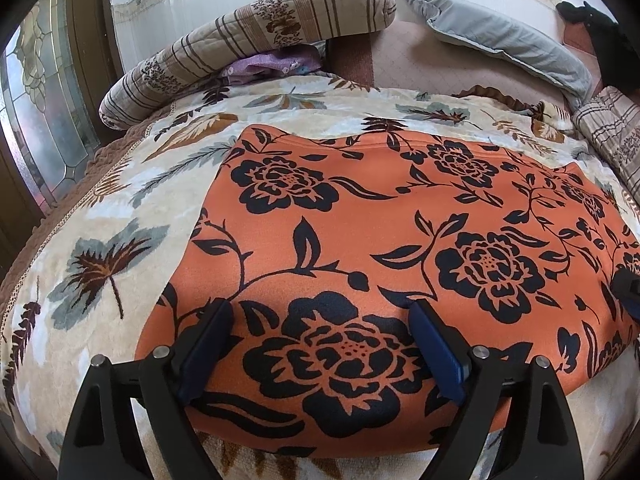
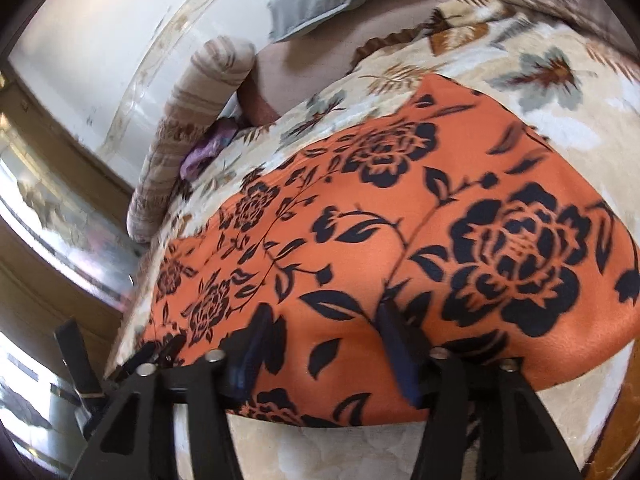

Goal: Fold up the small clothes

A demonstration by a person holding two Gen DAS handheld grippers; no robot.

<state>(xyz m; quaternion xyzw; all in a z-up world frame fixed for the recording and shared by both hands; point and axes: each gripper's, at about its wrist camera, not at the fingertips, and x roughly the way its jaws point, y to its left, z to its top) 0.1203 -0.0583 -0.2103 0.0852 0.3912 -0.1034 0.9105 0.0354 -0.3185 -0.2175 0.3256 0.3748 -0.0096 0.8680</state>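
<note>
Across the bed, the orange garment lies spread flat, filling the centre and lower right of the left wrist view and the centre of the right wrist view. Its cloth is smooth, orange, printed with large black roses, leaves and vines; the near edge is rounded and sits on a cream plush blanket patterned with grey and brown leaves.

Left tool: jaws stand wide apart at the bottom of the frame, both blue-padded fingertips over the near part of the garment. No cloth is pinched between them; whether the tips touch the fabric cannot be told.

Right tool: jaws stand apart, less wide than the left, at the bottom centre of its frame, over the garment's near edge. Nothing is clamped. The picture is motion-blurred, so contact with the cloth cannot be judged. The left tool's black frame shows at the lower left of this view.

Surroundings: a striped, quilted bolster lies at the upper left of the left wrist view, with a crumpled purple cloth tucked below it. A grey pillow, soft and flat, lies at the upper right.
</note>
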